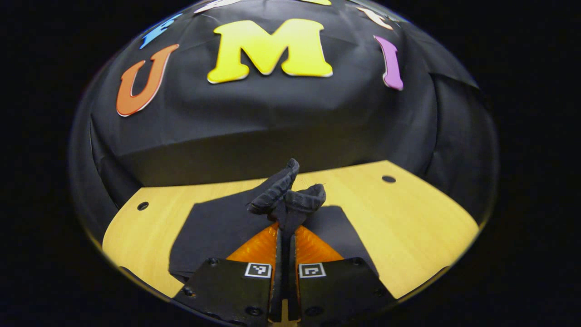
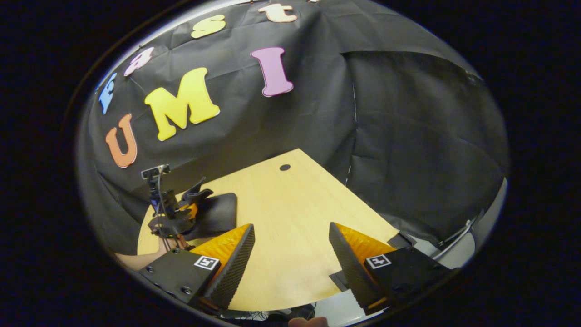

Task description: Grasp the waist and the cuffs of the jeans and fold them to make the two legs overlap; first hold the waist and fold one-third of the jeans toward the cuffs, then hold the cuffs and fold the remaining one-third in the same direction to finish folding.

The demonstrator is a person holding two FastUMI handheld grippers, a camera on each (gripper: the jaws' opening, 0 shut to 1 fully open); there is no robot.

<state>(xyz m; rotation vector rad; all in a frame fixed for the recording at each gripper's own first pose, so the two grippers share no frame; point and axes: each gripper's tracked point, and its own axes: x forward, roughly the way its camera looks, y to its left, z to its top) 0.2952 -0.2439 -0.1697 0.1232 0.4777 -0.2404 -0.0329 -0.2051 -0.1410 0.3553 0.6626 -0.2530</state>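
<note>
Wooden bench (image 2: 290, 218) fills mid-frame; we see left gripper (image 1: 286, 213) fingers pinching dark jeans (image 1: 218, 227), right gripper (image 2: 290, 254) fingers spread apart.

My left gripper (image 1: 285, 227) has black housings with screws, orange ribbed wedge fingers (image 1: 258, 247) and square black-white tags. My right gripper (image 2: 290, 254) looks the same: orange wedges, black textured pads (image 2: 236, 268), tags, screws.
</note>
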